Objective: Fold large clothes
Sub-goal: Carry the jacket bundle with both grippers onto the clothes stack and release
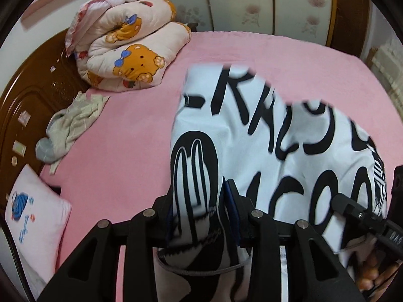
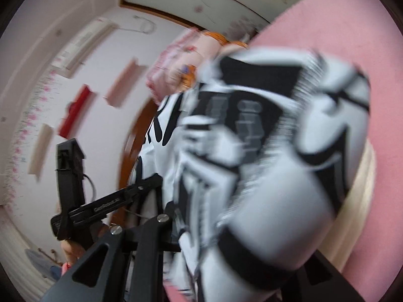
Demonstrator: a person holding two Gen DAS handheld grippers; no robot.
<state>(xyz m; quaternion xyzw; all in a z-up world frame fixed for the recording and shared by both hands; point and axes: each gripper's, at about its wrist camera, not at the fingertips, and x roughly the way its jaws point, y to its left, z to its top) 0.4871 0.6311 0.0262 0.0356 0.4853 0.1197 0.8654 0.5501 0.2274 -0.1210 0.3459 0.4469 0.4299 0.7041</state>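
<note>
- The left gripper [image 1: 199,216] is closed on a bunched edge of the white-and-black garment [image 1: 264,130]; the right gripper [image 2: 176,224] seems clamped on it too.
- The garment hangs above the pink bed [image 1: 121,136], soft and light; hold its corners.
- The rolled quilt [image 1: 128,47] lies beyond the garment.

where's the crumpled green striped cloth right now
In the left wrist view, the green striped cloth lies on the left of the pink bed, against the brown headboard, between the rolled bear quilt and the white pillow.

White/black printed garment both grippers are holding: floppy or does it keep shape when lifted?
Likely floppy: the garment bunches between the left gripper fingers and sags. Probably light, billowing over the pink bed. The right gripper view shows it draped too.
</note>
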